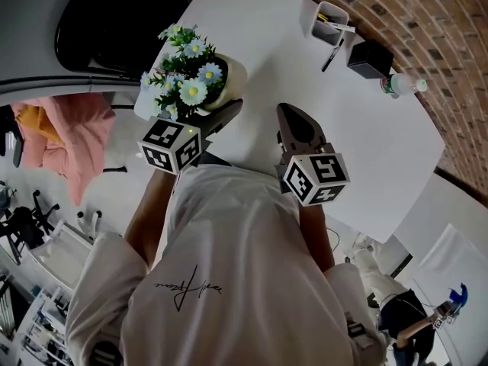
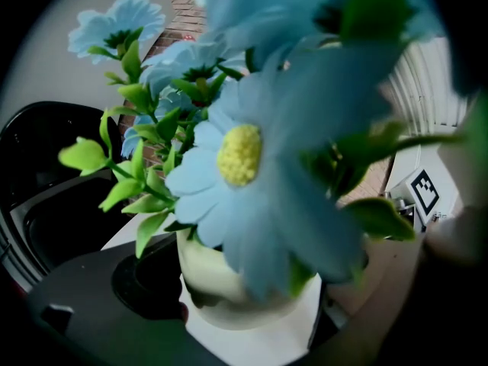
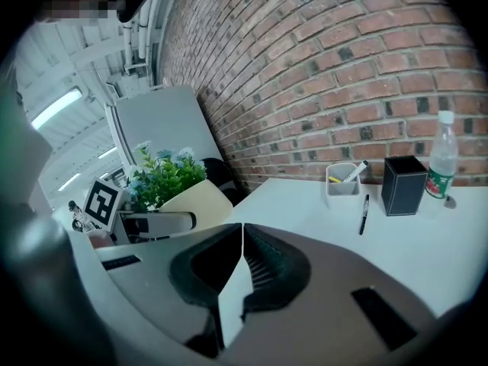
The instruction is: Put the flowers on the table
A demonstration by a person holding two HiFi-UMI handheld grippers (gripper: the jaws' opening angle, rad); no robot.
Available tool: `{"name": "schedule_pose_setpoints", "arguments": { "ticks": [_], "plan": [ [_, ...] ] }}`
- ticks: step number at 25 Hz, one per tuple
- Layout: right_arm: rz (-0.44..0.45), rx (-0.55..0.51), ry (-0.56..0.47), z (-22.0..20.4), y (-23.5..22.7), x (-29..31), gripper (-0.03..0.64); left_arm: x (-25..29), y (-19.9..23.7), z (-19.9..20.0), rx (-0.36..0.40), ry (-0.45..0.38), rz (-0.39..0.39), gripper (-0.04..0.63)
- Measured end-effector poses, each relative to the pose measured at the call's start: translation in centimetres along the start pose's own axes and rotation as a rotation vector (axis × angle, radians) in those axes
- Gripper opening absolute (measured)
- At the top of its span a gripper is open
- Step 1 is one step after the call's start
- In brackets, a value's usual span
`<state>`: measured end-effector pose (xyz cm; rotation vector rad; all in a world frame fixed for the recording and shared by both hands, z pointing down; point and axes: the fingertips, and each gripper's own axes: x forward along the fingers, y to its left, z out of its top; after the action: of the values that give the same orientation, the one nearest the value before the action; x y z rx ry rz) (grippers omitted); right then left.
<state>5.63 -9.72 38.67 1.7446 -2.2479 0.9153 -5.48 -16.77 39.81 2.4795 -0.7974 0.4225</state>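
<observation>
The flowers point(image 1: 187, 75) are pale blue daisies with yellow centres and green leaves in a cream pot point(image 1: 231, 76), over the left edge of the white table point(image 1: 305, 90). My left gripper point(image 1: 223, 104) is shut on the pot from the near side. In the left gripper view the blooms point(image 2: 244, 151) fill the picture and the pot point(image 2: 221, 280) sits between the jaws. I cannot tell whether the pot rests on the table. My right gripper point(image 1: 296, 124) is over the table's near edge, shut and holding nothing. The right gripper view shows its jaws point(image 3: 242, 231) pressed together, with the pot point(image 3: 191, 197) to their left.
At the table's far side stand a white pen holder point(image 1: 329, 20), a black pen point(image 1: 332, 54), a black box point(image 1: 370, 58) and a water bottle point(image 1: 402, 85), along a brick wall point(image 1: 427, 29). A black chair point(image 1: 114, 21) and pink cloth point(image 1: 65, 132) lie left of the table.
</observation>
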Motion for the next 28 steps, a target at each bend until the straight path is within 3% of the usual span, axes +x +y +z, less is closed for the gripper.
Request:
{"name": "schedule_pose_setpoints", "arguments": {
  "ticks": [28],
  "plan": [
    [-0.061, 0.069, 0.053, -0.6, -2.9, 2.3, 0.025, 6.5, 3.8, 0.8, 0.002, 0.066, -0.019, 0.514]
  ]
}}
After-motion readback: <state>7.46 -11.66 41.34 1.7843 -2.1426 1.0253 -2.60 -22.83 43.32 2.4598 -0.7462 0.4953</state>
